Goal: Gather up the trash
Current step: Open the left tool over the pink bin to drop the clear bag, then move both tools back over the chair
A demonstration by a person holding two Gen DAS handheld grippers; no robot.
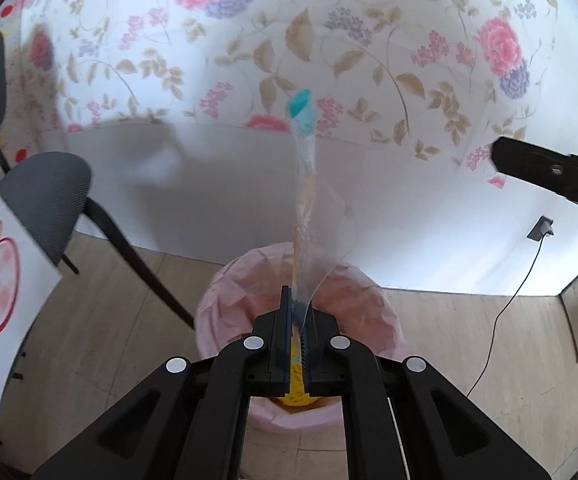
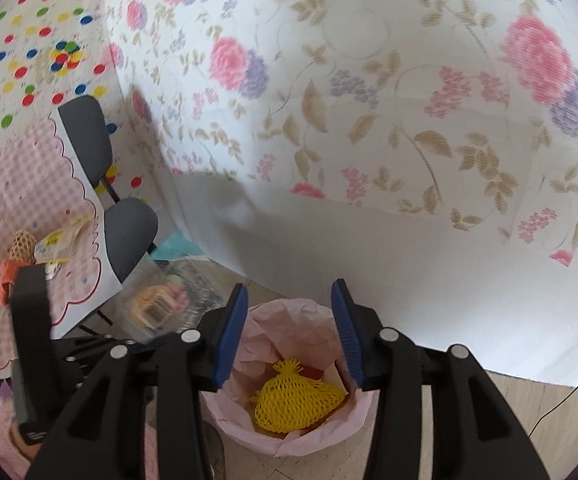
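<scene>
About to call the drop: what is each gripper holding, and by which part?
Left gripper pinches the clear plastic wrapper by its near end, above the pink-lined bin. Right gripper is open, holding nothing.

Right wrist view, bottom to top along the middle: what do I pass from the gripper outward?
Right gripper, jaws open and empty → yellow foam net inside the pink-lined trash bin → bare white wall → floral wallpaper.

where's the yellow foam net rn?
Right wrist view: yellow foam net lies inside the pink-lined bin, low centre, seen between the right gripper fingers.
</scene>
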